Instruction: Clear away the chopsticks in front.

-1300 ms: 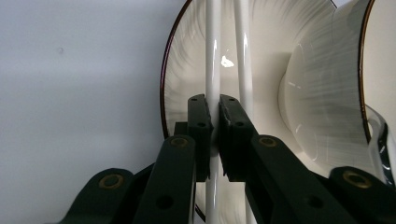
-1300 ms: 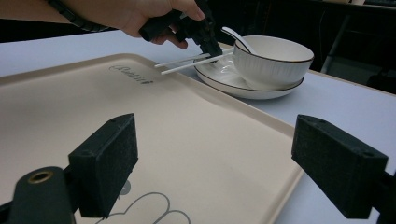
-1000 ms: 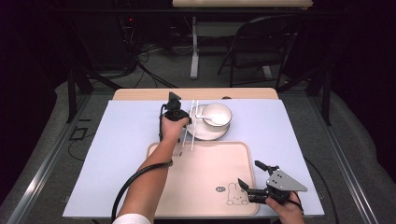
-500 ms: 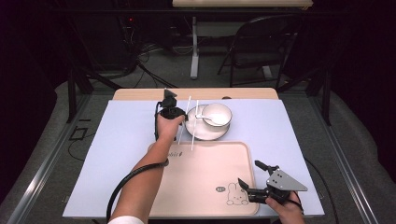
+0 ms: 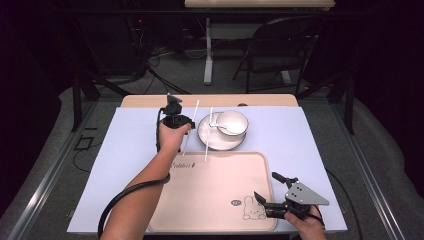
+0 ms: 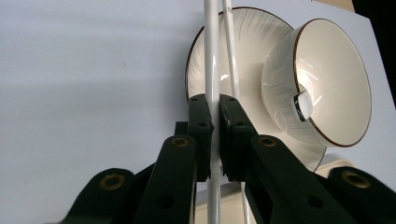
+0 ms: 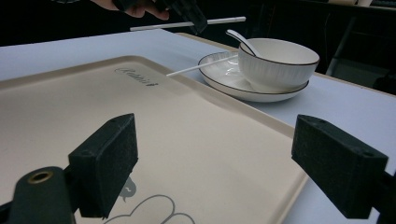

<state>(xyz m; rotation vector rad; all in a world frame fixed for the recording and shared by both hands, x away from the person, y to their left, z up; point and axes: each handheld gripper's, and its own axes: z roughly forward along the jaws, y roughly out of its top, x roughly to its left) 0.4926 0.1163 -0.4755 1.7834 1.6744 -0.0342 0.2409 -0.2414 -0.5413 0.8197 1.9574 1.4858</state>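
Beige tray [image 5: 210, 195] nearest, my right gripper [image 5: 272, 210] at its corner, jaws wide open, empty. Farther, my left gripper [image 5: 186, 131] clamps one white chopstick [image 5: 190, 127] beside plate [image 5: 207, 135]; second chopstick [image 5: 209, 135] leans on plate by bowl [image 5: 232, 122].

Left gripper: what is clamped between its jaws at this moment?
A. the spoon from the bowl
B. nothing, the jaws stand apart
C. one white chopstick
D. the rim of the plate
C: in the left gripper view the left gripper has its pads pressed on one white chopstick, while the other chopstick lies across the plate.
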